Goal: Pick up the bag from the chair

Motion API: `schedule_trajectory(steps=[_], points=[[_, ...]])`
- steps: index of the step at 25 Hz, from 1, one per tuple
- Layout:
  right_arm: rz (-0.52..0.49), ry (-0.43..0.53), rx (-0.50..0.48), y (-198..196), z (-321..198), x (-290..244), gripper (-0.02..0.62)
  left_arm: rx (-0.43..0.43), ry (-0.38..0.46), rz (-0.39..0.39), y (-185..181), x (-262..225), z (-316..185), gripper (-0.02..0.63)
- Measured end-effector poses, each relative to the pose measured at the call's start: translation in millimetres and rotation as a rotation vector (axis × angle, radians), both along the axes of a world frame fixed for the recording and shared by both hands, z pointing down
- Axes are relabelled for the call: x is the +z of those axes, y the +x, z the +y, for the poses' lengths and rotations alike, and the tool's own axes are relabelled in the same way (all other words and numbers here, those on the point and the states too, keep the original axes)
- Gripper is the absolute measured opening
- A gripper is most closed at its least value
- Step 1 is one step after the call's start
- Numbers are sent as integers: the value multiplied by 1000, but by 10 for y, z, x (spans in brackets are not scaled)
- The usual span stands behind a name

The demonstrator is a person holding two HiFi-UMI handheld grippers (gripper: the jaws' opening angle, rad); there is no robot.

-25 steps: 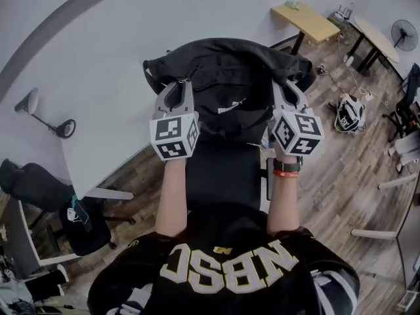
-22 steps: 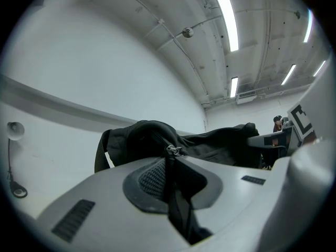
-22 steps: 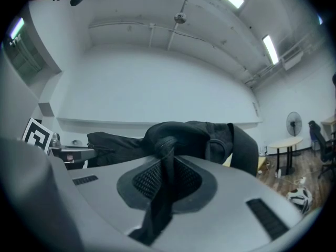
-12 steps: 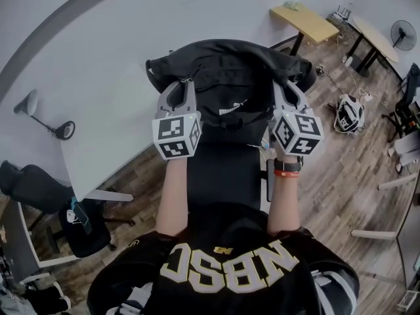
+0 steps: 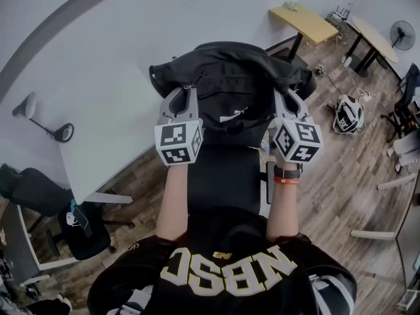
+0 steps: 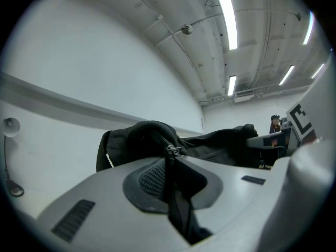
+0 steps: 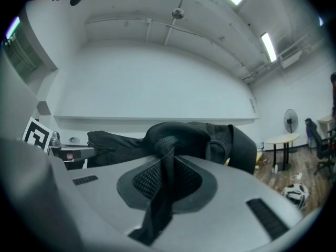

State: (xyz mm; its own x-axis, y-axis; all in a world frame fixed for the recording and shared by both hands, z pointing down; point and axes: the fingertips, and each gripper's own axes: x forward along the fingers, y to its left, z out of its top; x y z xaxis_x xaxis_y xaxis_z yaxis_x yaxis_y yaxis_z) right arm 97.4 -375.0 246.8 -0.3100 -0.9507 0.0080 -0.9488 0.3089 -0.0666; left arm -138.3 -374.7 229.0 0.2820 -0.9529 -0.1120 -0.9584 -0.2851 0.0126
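A black bag [image 5: 230, 87] hangs in the air above the black chair seat [image 5: 223, 176], held at both ends. My left gripper [image 5: 186, 89] is shut on the bag's left edge, where black fabric and a zipper pull [image 6: 172, 150] are pinched between the pads. My right gripper [image 5: 283, 92] is shut on the bag's right edge; a fold of black fabric [image 7: 165, 156] runs between its jaws. The bag [image 6: 210, 143] stretches between the two grippers, and its bulk [image 7: 184, 133] fills the middle of the right gripper view.
A white wall lies beyond the bag. A wooden table [image 5: 314, 21] and a fan [image 5: 403, 35] stand at the back right, a black-and-white ball-like thing [image 5: 350, 112] lies on the wood floor, and another dark chair [image 5: 39, 192] is at the left.
Both grippers have moved a little away from me with the bag in them, and the bag has shifted further from the chair seat.
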Motion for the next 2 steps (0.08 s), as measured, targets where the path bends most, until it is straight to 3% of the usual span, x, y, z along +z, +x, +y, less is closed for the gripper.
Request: schedule_trajectory(steps=[2], points=[[-2,-11,-1,-15,15,50,38,0,-8,-2,-14,45,11,43]])
